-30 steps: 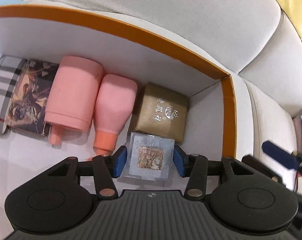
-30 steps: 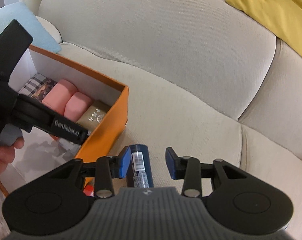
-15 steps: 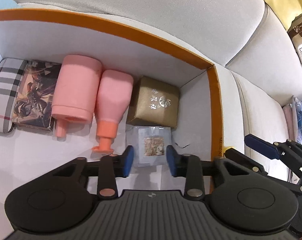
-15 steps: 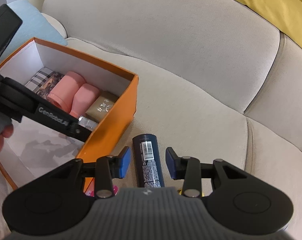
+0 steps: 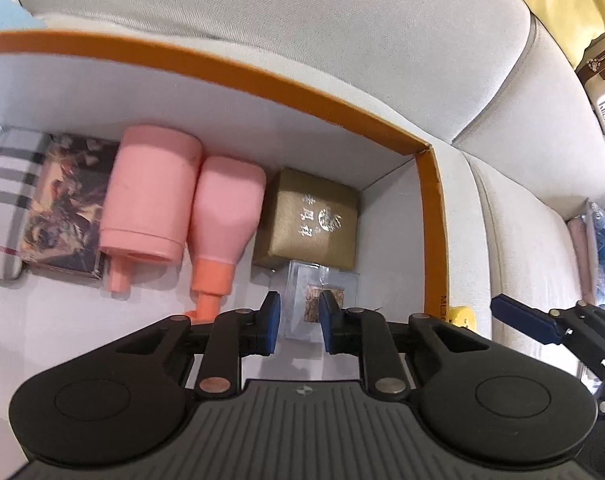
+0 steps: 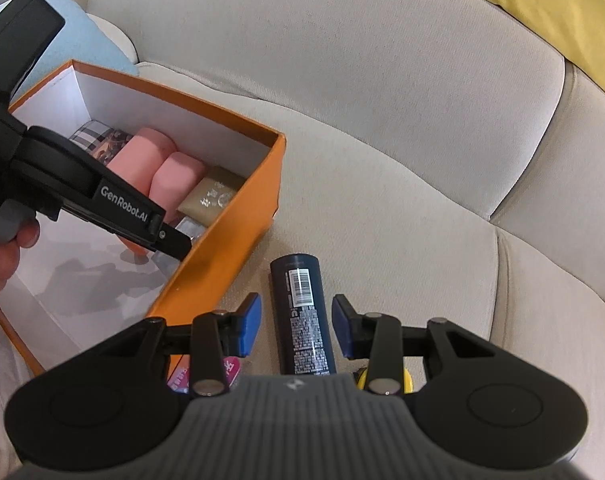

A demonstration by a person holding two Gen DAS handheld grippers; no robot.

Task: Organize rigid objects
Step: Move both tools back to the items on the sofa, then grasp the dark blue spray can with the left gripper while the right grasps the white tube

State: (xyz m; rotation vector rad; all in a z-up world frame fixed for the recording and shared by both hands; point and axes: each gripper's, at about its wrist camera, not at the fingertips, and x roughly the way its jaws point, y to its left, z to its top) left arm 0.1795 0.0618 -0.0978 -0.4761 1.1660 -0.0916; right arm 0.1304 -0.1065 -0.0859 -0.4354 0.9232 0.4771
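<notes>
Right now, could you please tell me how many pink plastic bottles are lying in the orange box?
2: a wide pink plastic bottle beside the patterned booklet, and a narrower one touching it, next to the gold box. None seems hidden.

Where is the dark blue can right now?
In the right wrist view, the dark blue can lies on the sofa seat, just right of the orange box, between the right gripper's open jaws.
</notes>
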